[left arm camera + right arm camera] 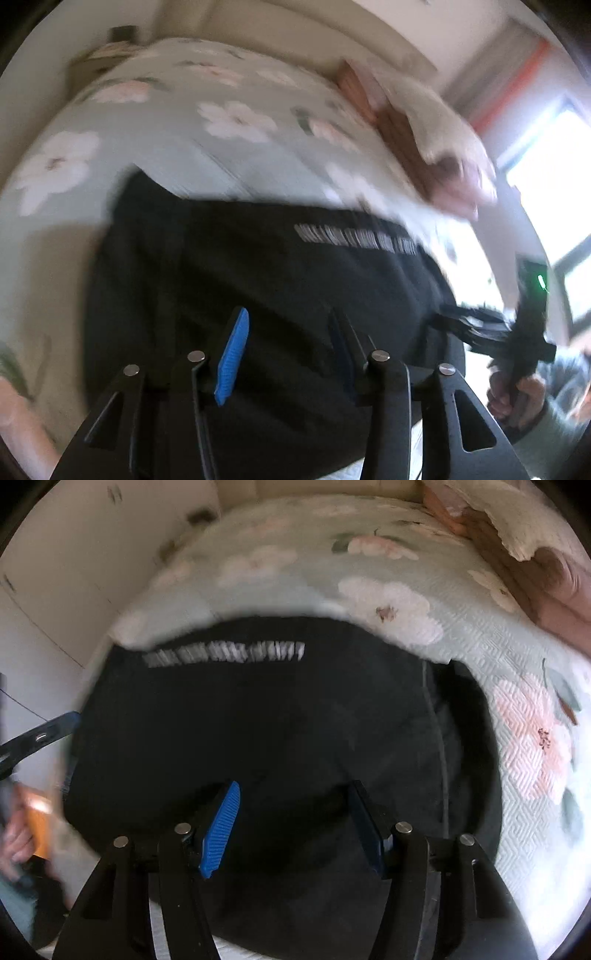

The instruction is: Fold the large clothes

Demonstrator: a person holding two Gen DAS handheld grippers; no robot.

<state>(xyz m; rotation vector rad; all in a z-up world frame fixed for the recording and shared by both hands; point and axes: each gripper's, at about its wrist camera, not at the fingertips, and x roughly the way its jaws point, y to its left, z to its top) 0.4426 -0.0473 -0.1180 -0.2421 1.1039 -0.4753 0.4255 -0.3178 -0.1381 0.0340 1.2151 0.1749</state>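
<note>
Left claw (284,354) and right claw (291,823) both spread apart, holding nothing, poised over the black garment (280,720). Garment lying on the flowered bed (406,602), seemingly part-folded into a broad block; further folds probably left. White lettering (225,653) smeared by blur, unreadable; sleeves hidden.

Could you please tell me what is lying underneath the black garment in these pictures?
The black garment lies on a pale green floral bedspread, which shows around its far and side edges. Whatever sits directly beneath the cloth is covered and cannot be seen.
</note>
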